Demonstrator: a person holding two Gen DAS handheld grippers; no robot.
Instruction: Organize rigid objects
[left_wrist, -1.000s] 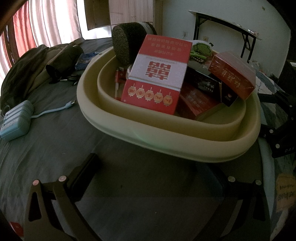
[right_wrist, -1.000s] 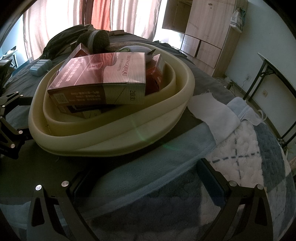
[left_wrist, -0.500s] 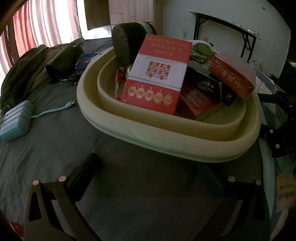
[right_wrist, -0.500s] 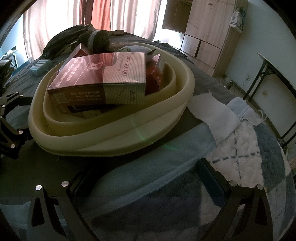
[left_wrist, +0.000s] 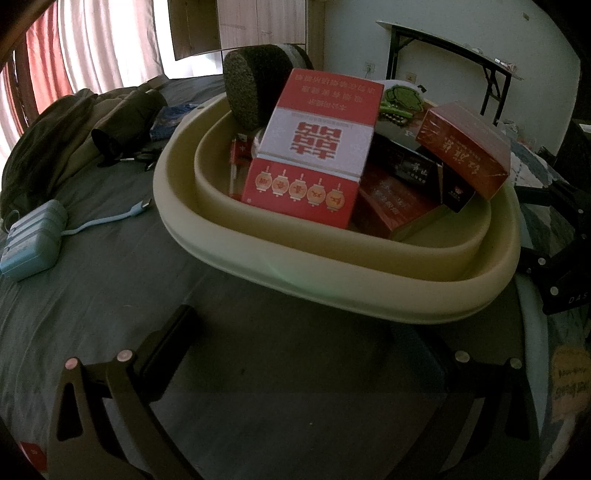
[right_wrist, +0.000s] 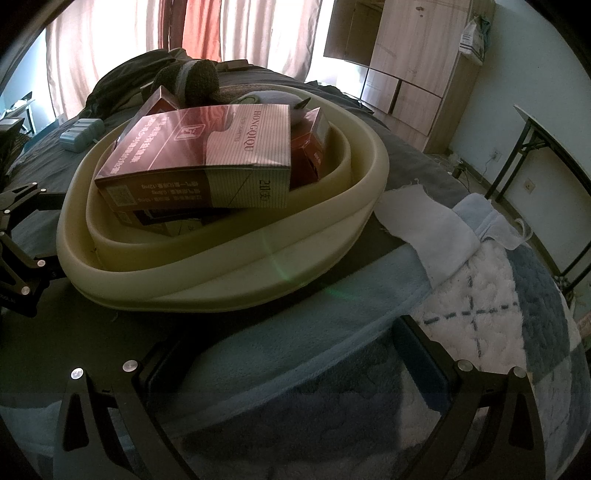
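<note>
A cream basin sits on the bed, filled with cartons. A red-and-white box leans upright at the front, with a red carton and dark red cartons beside it. In the right wrist view a maroon carton lies on top. A dark sponge-like roll stands at the back. My left gripper is open, short of the basin's near rim, nothing between its fingers. My right gripper is open over the blanket, also holding nothing.
A blue power bank with its cable lies left on the grey sheet. Dark clothing is heaped behind it. A white cloth and a blue-white blanket lie right of the basin. A folding table stands by the wall.
</note>
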